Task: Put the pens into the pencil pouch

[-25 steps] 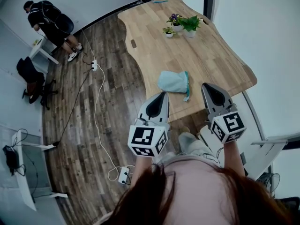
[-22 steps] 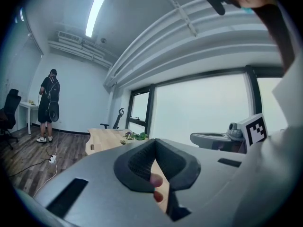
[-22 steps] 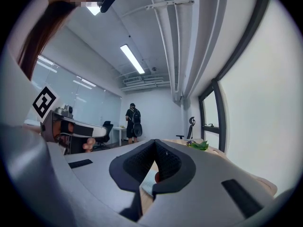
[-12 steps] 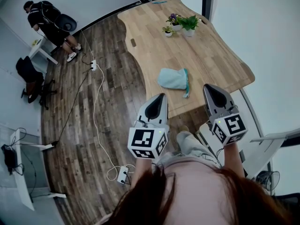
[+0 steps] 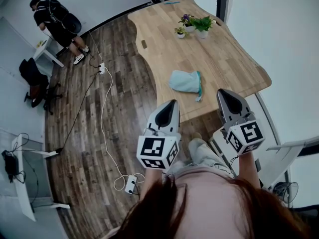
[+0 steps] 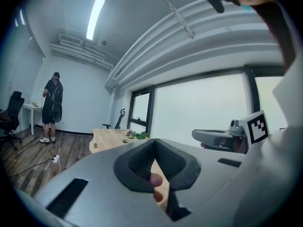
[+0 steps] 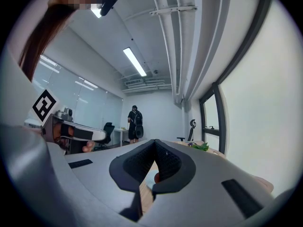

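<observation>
A pale teal pencil pouch (image 5: 186, 81) lies on the wooden table (image 5: 219, 59) near its front edge, with a teal strap along its right side. I see no pens on the table. My left gripper (image 5: 173, 103) is shut and empty, held in front of the table edge, short of the pouch. My right gripper (image 5: 223, 93) is also shut and empty, level, to the right of the pouch by the table edge. In the left gripper view the jaws (image 6: 154, 143) meet tip to tip; the right gripper view shows its jaws (image 7: 155, 143) closed the same way.
Small potted plants (image 5: 194, 25) stand at the table's far end. A white cable and power strips (image 5: 130, 184) trail over the wooden floor at left. A person (image 5: 57, 26) stands far off by a white desk, near a dark chair (image 5: 34, 81).
The view has shifted slightly; the table and pouch sit a little to the right. Both grippers stay shut and held in much the same pose.
</observation>
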